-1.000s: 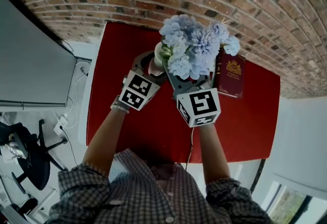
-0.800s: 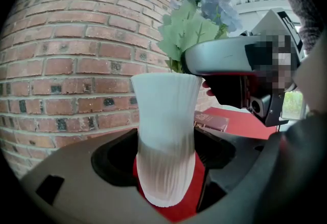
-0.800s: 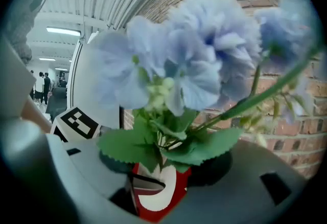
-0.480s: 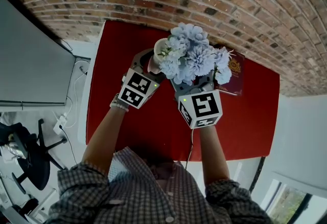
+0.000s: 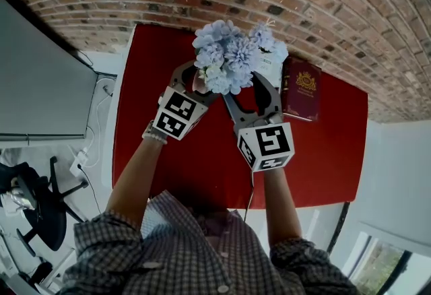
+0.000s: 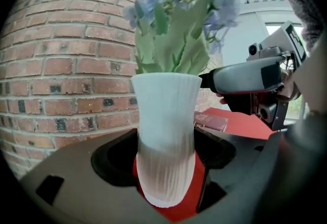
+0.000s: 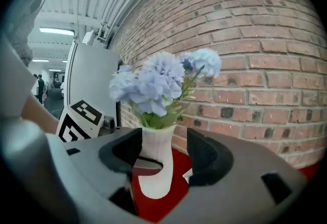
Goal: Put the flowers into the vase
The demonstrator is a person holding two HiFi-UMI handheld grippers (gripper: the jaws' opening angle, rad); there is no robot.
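left gripper (image 6: 166, 155) clamped tight on the white ribbed vase (image 6: 166, 115) over the red table (image 5: 323, 166), close by the brick wall (image 5: 337, 4); the blue flowers (image 5: 229, 58) are in, stems down inside the vase, heads bunched above its rim; right gripper (image 5: 252, 93) has just been spreading its jaws, now wide and pressing on nothing, the vase just ahead in the gap; a dark red book (image 5: 303, 88) lies just to the right

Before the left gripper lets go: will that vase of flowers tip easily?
Probably top-heavy: the flowers spread wider than the narrow vase, so a nudge could tip it. Its ribbed wall should resist slipping.
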